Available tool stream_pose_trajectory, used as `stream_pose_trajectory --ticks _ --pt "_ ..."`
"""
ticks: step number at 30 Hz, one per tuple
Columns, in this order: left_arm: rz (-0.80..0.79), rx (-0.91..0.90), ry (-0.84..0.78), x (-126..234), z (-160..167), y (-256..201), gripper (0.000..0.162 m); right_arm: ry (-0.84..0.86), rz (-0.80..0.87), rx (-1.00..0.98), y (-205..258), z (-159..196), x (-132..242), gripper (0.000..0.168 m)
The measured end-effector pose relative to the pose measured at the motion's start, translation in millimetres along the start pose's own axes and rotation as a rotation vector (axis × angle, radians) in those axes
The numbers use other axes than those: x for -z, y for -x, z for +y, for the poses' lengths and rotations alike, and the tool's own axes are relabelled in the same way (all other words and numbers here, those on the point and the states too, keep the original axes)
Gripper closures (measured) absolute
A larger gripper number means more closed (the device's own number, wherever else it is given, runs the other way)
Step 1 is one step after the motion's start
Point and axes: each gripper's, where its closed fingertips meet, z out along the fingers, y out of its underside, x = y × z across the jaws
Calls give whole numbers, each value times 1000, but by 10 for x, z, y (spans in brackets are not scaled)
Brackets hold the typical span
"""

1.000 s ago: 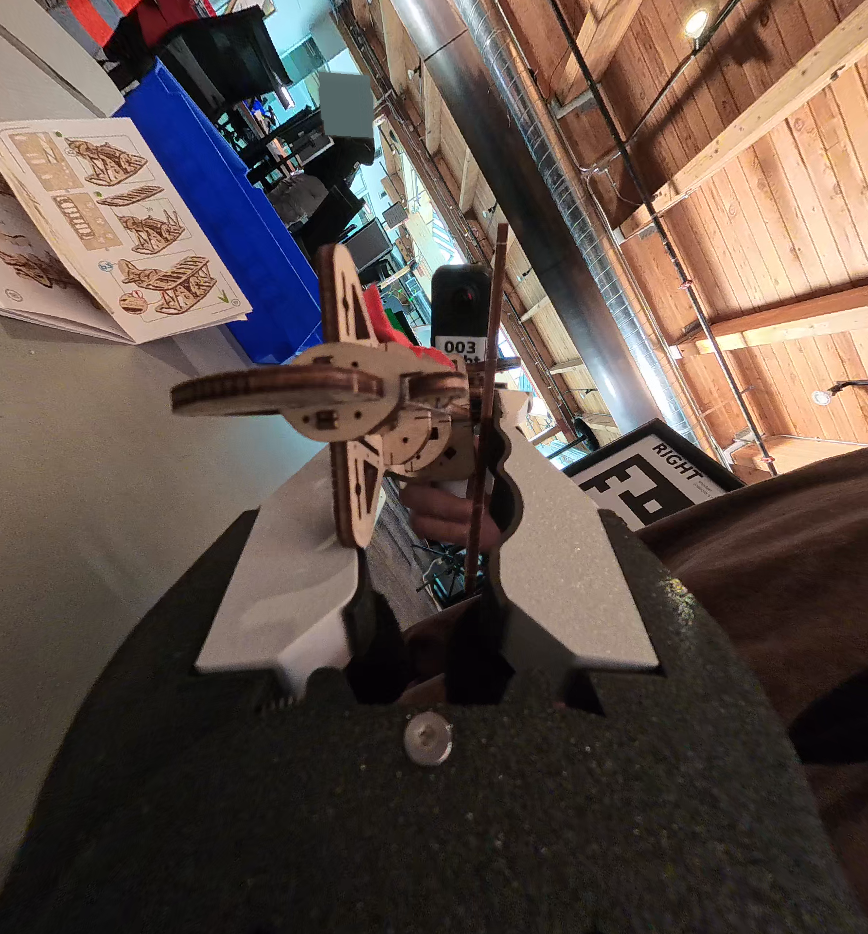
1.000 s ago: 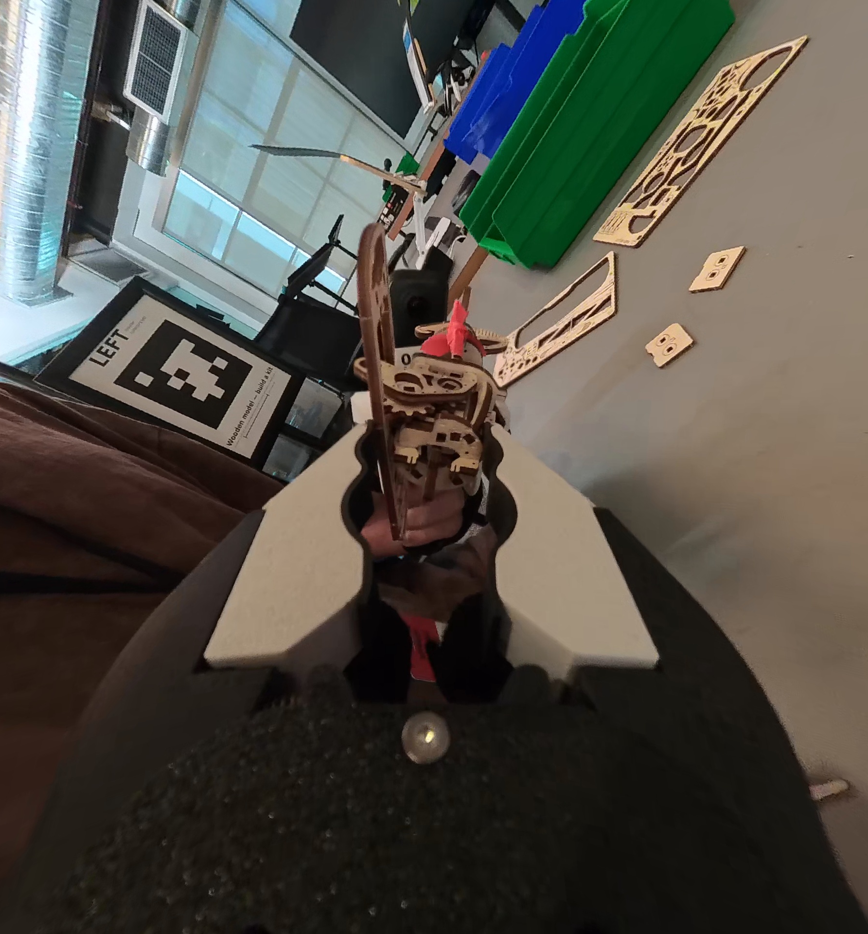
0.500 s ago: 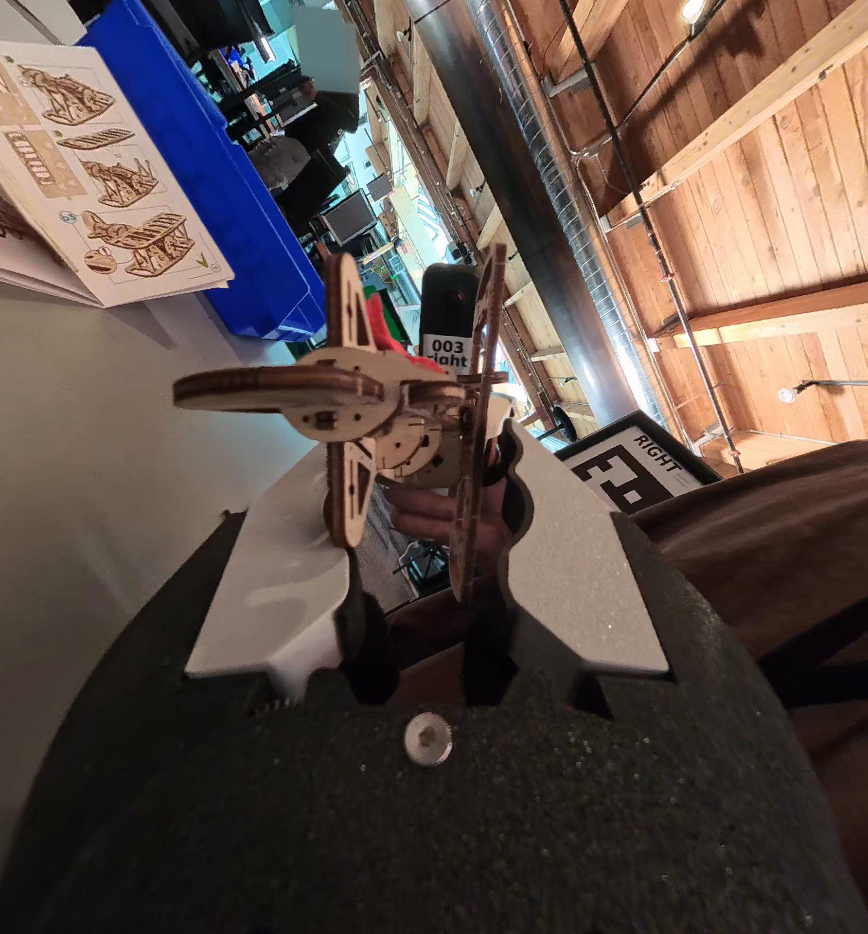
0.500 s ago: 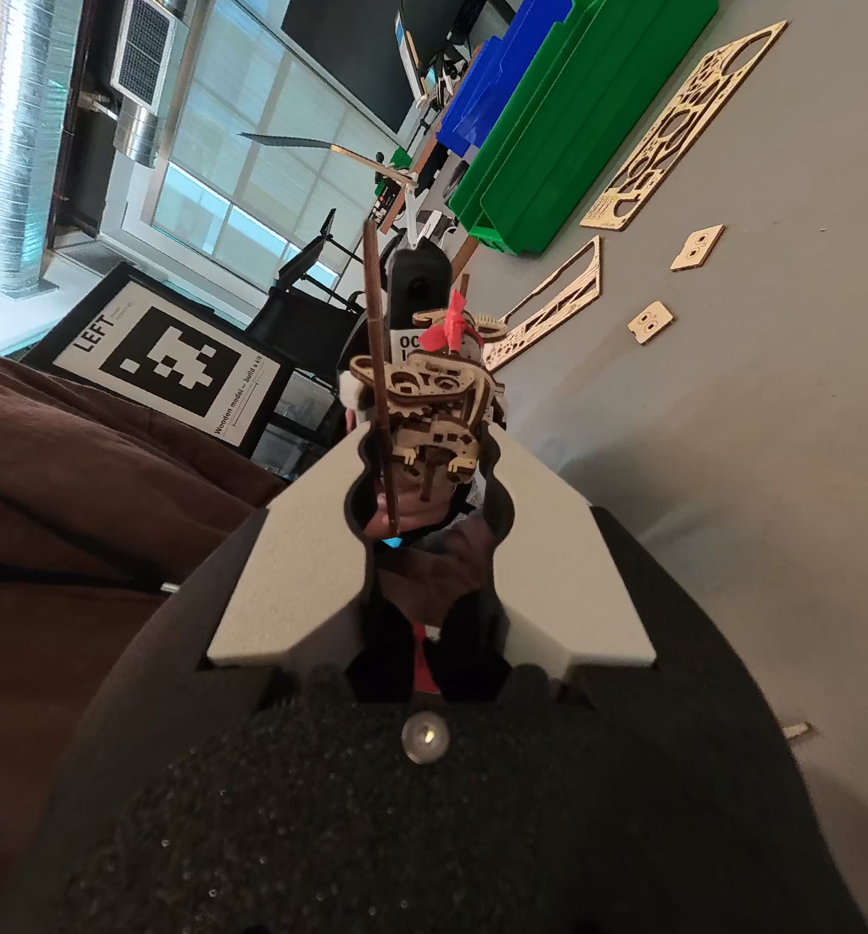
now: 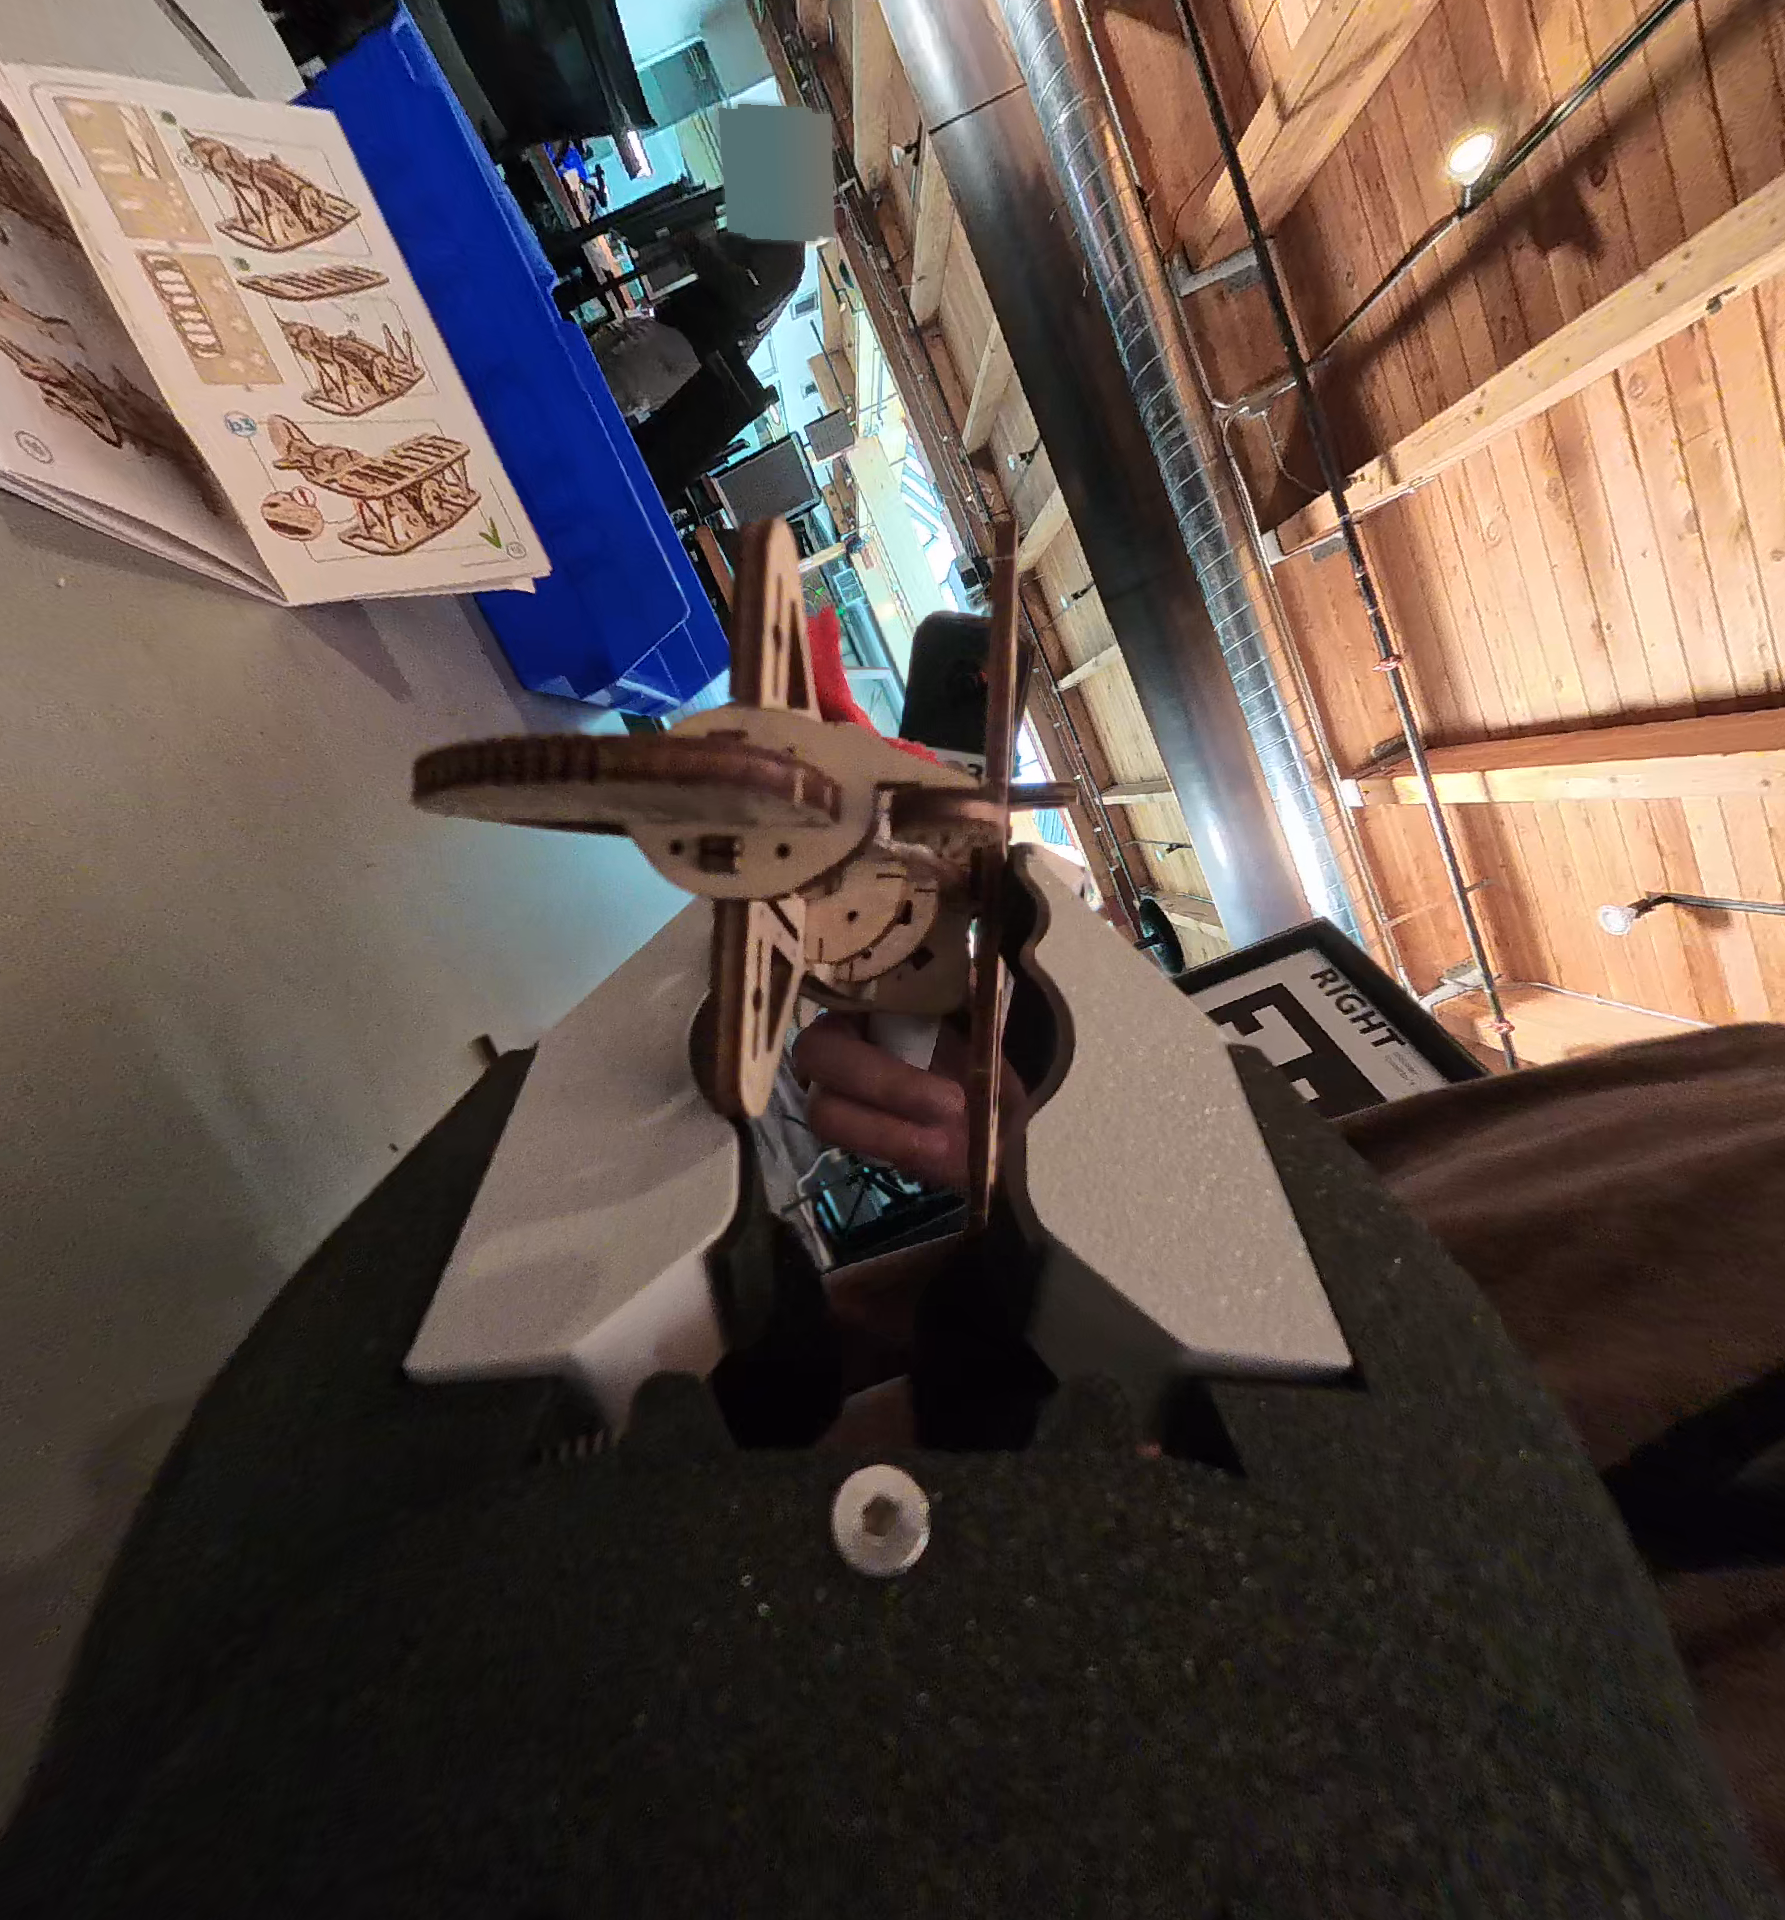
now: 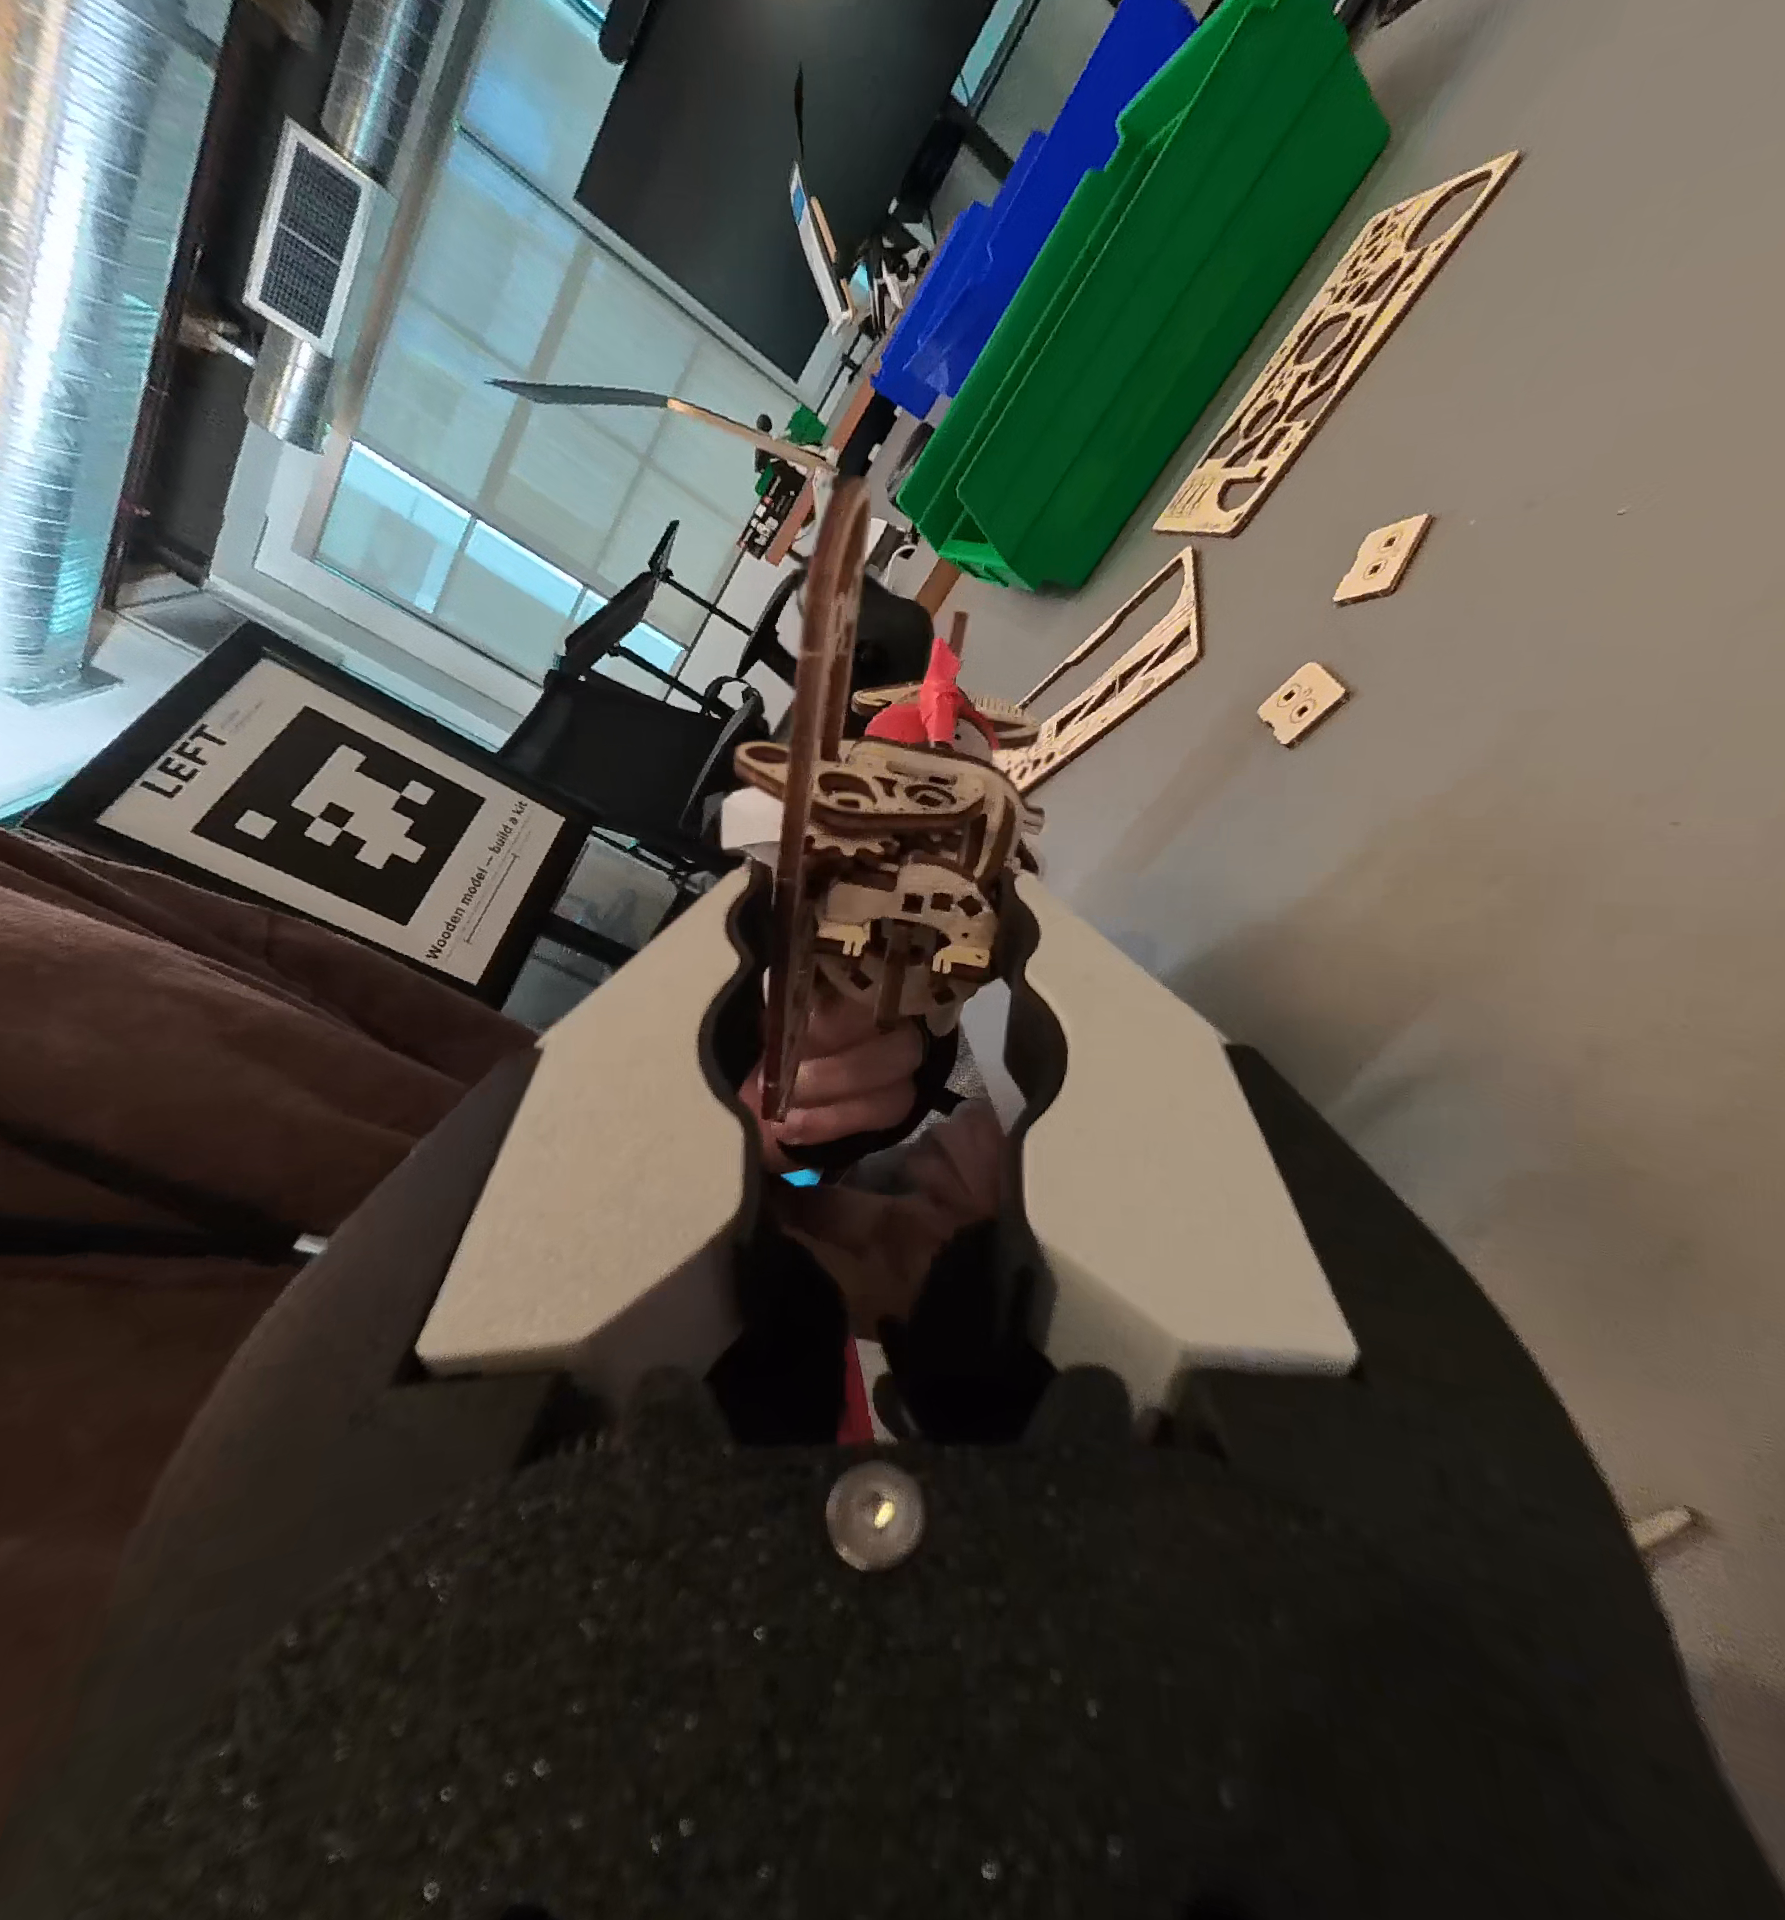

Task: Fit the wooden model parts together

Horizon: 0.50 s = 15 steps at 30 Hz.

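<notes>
A small wooden plane model [image 5: 732,821] hangs in the air between my two grippers, which face each other. In the left wrist view its tail fin and flat tailplane point at the camera, and a red part [image 5: 831,665] shows behind. My left gripper [image 5: 867,904] is shut around the model. A thin dark wooden panel [image 5: 997,727] stands edge-on against its right finger. In the right wrist view my right gripper [image 6: 877,904] is shut around the model's body [image 6: 898,831]. The panel [image 6: 826,644] stands beside its left finger and the red part [image 6: 938,694] is on top.
An open instruction booklet [image 5: 244,312] and a blue bin [image 5: 555,436] lie on the grey table [image 5: 140,935]. Green bins [image 6: 1127,343], cut-out wooden sheets [image 6: 1324,343], an empty sheet frame [image 6: 1127,665] and two small wooden pieces [image 6: 1303,703] lie on the table. A brown sleeve [image 5: 1594,1195] is close by. The tips of both grippers are at nearly the same place.
Both grippers kept their hold while the model shifted slightly. The thin panel turned a little, showing its face half a second ago, and is edge-on again now.
</notes>
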Motion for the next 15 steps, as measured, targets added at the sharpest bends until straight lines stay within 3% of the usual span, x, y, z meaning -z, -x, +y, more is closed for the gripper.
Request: stream_pose_trajectory --ticks 5,15 --pt "21 79 -9 -9 50 60 119 6 28 -42 -52 42 21 127" --pt "-19 34 -5 -24 50 93 120 10 28 -103 -105 52 33 131"
